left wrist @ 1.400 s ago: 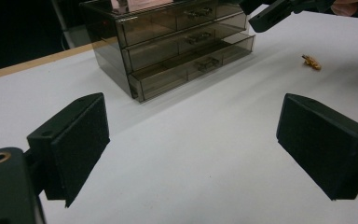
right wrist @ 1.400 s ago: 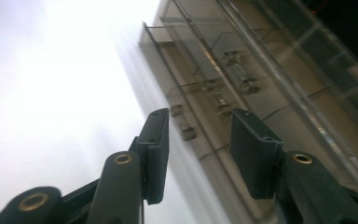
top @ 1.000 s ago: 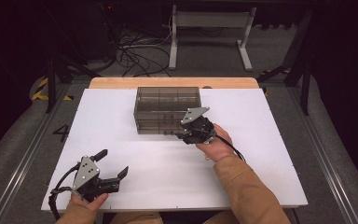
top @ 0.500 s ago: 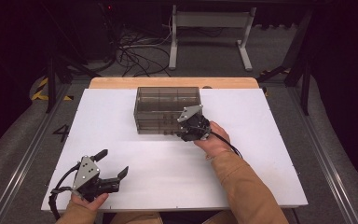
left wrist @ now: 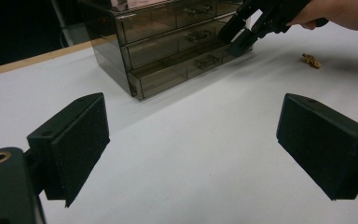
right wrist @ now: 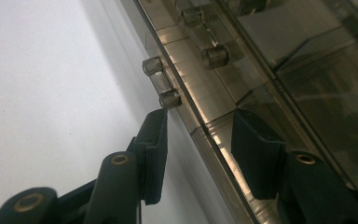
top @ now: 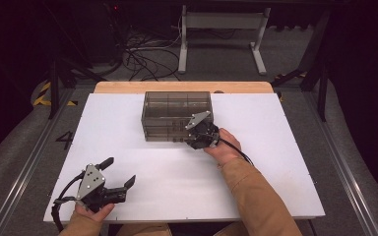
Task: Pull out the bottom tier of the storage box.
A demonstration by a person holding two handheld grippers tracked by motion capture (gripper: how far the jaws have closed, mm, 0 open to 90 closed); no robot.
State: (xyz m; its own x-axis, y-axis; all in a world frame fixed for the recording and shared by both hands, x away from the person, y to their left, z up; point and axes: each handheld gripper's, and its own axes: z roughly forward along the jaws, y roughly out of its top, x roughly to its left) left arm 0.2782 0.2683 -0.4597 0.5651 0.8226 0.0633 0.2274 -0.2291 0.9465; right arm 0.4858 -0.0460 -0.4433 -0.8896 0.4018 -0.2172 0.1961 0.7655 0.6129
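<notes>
The smoked translucent plastic drawer cabinet point(top: 177, 115) stands at the far middle of the white tabletop point(top: 275, 162), its drawer fronts facing the person. The right gripper point(top: 189, 139) is at the lower right corner of that front. In the right gripper view, the small clear bar handle point(right wrist: 162, 84) of the bottom drawer lies just ahead of the tip of one finger point(right wrist: 153, 149), at or near contact; the other finger lies against the drawer front. The handle is not between the fingers. Its long axis runs along the drawer front. The right fingers stand partly open and hold nothing. The left gripper point(top: 118, 179) rests near the front left edge of the tabletop, well apart from the cabinet, fingers wide open and empty. The right hand point(top: 221, 147) is therefore the nearer one. A small brown scrap point(left wrist: 311, 59) lies on the tabletop beside the cabinet.
</notes>
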